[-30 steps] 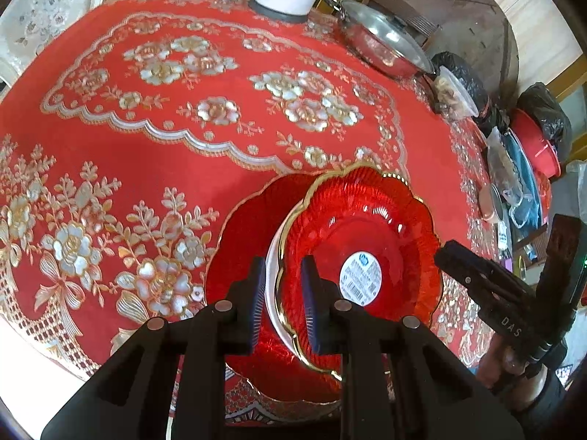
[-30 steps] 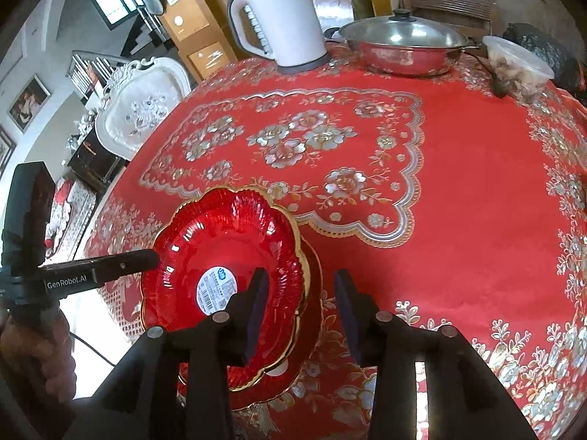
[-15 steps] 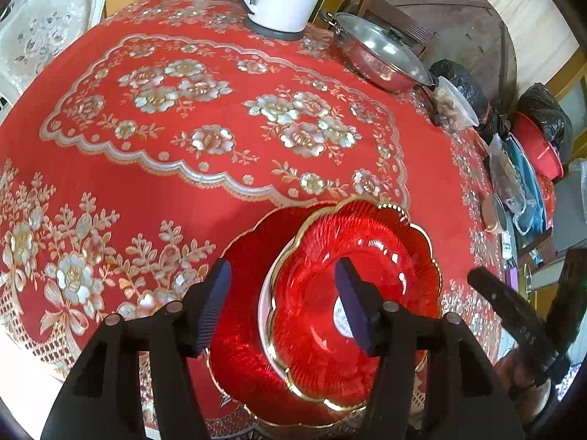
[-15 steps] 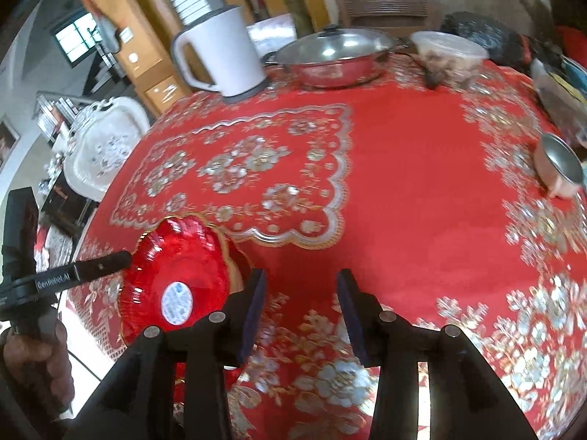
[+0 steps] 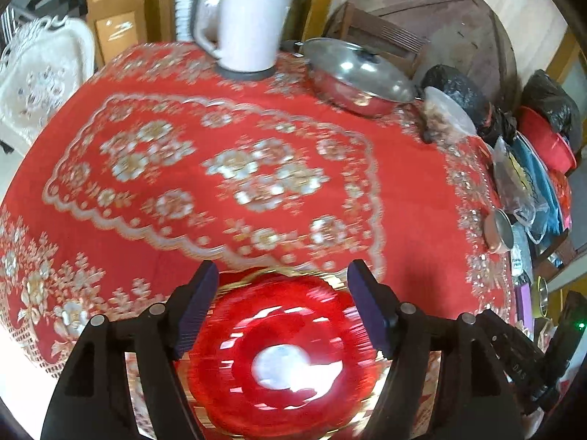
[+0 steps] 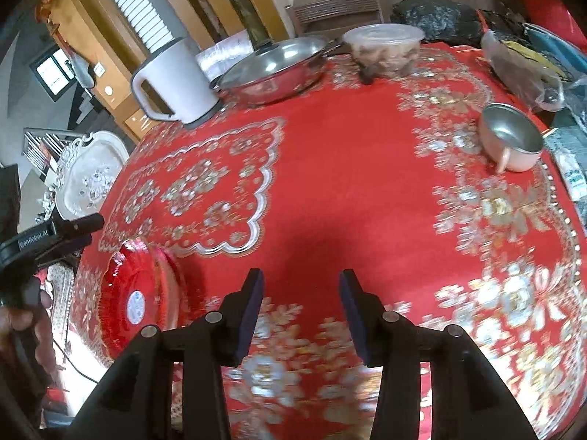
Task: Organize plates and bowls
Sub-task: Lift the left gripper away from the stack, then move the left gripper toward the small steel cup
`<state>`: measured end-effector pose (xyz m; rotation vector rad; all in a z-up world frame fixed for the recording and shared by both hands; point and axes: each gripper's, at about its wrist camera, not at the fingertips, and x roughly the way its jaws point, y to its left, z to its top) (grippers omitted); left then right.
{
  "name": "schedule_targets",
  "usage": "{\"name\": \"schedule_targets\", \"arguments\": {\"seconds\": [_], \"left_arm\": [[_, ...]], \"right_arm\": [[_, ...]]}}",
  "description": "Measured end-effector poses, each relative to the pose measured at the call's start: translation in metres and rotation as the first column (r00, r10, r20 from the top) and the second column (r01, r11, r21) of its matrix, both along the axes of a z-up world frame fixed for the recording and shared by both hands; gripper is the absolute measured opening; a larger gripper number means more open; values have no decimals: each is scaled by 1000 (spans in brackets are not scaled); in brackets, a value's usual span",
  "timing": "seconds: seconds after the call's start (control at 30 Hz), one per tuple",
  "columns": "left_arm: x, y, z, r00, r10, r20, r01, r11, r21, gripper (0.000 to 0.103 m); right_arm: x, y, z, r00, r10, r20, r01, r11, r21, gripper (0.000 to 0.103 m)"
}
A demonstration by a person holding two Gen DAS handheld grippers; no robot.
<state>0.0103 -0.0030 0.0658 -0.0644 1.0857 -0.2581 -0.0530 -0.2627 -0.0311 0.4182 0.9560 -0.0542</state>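
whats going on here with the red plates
A person holds a two-finger gripper in each hand over a table with a red tablecloth. The red plates sit stacked near the table's edge. The left gripper hangs open just above them, gripping nothing. The right gripper is open too, over bare cloth.

A round surface [image 6: 348, 198] carries everything. At its near left edge a bowl [image 6: 141, 293] sits stacked on a plate [image 6: 172, 275]. The left tool [image 5: 282, 306] hangs above this stack, jaws wide apart; the right tool [image 6: 299, 308] hangs over bare cloth to the stack's right, jaws apart. Along the far edge stand a kettle [image 6: 176, 80], then a lidded pan [image 6: 271, 68] to its right, then a lidded tub [image 6: 383, 46]. A small cup [image 6: 511, 143] sits near the right edge.
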Motion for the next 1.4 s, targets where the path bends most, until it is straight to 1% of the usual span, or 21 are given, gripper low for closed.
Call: {"name": "schedule_targets", "arguments": {"seconds": [0.07,0.27,0.4,0.57,0.63,0.67,0.73,0.77,0.83,0.93,0.97,1.0,1.03,1.13,1.23,1.27,1.33,1.4], "left_arm": [[-1,-23,3,1000,-22,1,22,1000,1,79],[-15,-106,8,996,-87,4,87,996,-1,79],[-20,-158,5,991,-135,-13,135,991,-1,79],[-25,-207,-5,981,-190,-40,191,981,25,82],[-27,-226,-13,973,-220,-63,222,975,22,83],[-28,-240,-20,962,-255,-95,257,966,10,83],[-29,-259,-29,944,-294,-148,290,956,-51,83],[-30,-274,-35,927,-331,-174,318,943,-103,83],[-32,-296,-41,912,-370,-179,351,927,-129,83],[-28,-322,-48,901,-400,-166,381,915,-134,83],[-25,-329,-50,900,-403,-167,381,912,-150,83],[-20,-336,-52,899,-404,-168,378,911,-167,83],[-15,-343,-55,899,-407,-163,380,909,-173,83],[0,-362,-66,900,-404,-165,376,910,-177,83],[10,-384,-77,899,-403,-172,380,912,-152,83],[12,-393,-79,896,-413,-165,391,908,-149,83],[15,-407,-82,888,-435,-149,421,900,-116,83],[15,-419,-81,879,-463,-117,453,886,-99,83]], "right_arm": [[-5,-20,1,1000,-9,6,9,1000,3,45],[-24,-94,-1,998,-68,18,68,998,11,45],[-39,-146,-4,992,-127,22,127,992,13,46],[-53,-198,-10,981,-196,17,195,980,26,47],[-56,-217,-12,976,-217,17,216,976,26,47],[-56,-225,-13,974,-224,16,223,974,25,47],[-55,-241,-13,972,-233,18,233,972,11,47],[-52,-247,-11,974,-226,22,226,974,-3,47],[-44,-257,-8,980,-197,35,198,980,-23,48],[-29,-265,-1,990,-118,74,121,992,-34,49],[-25,-266,1,991,-99,86,102,994,-36,50],[-17,-269,4,992,-69,102,73,996,-42,52],[-10,-272,6,992,-53,112,59,997,-50,56],[8,-282,5,992,-46,115,55,995,-80,59],[27,-295,-6,995,-68,70,73,994,-83,59],[33,-298,-10,996,-75,53,80,992,-98,59],[41,-301,-16,997,-74,36,77,991,-105,59],[44,-302,-19,997,-73,37,77,991,-114,58]]}}
